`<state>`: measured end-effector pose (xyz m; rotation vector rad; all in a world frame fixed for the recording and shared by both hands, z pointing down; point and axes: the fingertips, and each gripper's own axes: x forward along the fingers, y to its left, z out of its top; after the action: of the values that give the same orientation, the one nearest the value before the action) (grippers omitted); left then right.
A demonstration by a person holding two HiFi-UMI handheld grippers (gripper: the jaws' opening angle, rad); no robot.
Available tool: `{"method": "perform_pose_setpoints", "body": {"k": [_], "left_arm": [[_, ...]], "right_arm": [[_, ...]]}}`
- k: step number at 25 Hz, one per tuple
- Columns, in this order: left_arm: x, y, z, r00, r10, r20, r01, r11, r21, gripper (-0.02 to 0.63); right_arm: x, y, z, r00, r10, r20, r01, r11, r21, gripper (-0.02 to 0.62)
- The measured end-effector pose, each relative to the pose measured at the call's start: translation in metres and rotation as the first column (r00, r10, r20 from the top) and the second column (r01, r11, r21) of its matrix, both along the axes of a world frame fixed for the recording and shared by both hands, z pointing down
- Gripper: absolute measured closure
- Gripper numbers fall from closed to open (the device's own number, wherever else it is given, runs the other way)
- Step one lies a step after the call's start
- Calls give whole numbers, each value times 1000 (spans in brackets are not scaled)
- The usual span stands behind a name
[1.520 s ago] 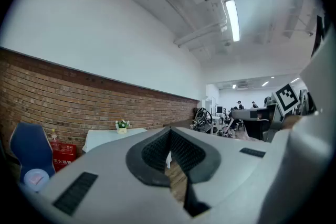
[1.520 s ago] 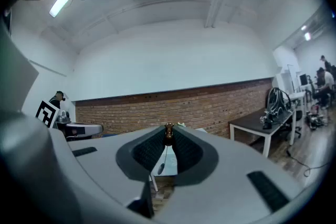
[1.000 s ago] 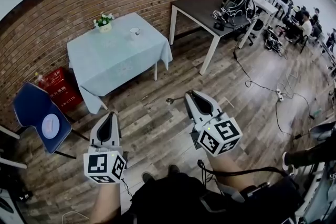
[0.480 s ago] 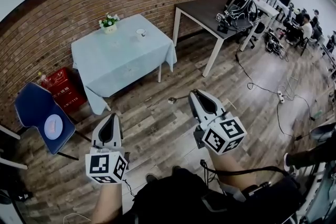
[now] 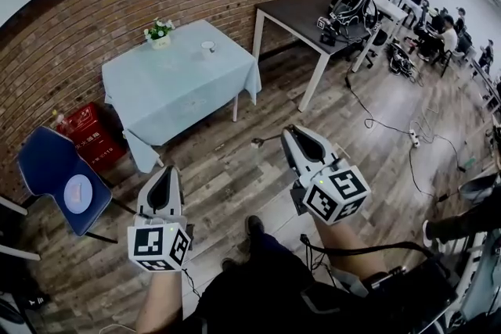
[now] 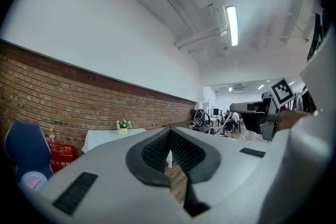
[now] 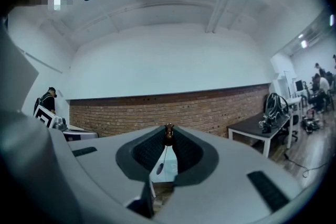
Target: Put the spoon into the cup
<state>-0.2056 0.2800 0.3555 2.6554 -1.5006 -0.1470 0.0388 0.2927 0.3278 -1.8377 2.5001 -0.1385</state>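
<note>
Each unit, the left gripper (image 5: 165, 170) and the right gripper (image 5: 286, 133), has a smooth, light-grey, tapered shell. The fingers (image 6: 155, 153) carry black ribbed pads set in a dark oval recess. Narrow black textured insets (image 6: 73, 192) mark the shell. A white cube (image 5: 157, 244) with black square markers caps each rear end. A black cable (image 5: 352, 250) leaves the right unit. The operator wears black clothing (image 5: 258, 289).

Red brick wall (image 5: 117, 4) with white above it, wood-plank floor (image 5: 235, 176), small table in a pale blue cloth (image 5: 172, 90), dark-topped desk (image 5: 290, 12), blue chair (image 5: 43, 160), maybe a red crate (image 5: 88, 138).
</note>
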Motion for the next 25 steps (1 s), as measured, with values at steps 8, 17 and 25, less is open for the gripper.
{"method": "perform_pose_setpoints", "body": {"k": [8,17,25], "left_arm": [[7,-42,2,1000,-22,6,22,1000,-14,597],[40,-119,4,999,-29,24,30,999,-32,597],[77,-184,6,998,-35,52,38,998,-48,595]], "right_arm": [[4,-48,1,1000,-26,9,26,1000,-1,541],[33,-124,5,998,-41,39,42,999,-3,541],[67,-187,7,996,-61,61,61,998,-4,541]]}}
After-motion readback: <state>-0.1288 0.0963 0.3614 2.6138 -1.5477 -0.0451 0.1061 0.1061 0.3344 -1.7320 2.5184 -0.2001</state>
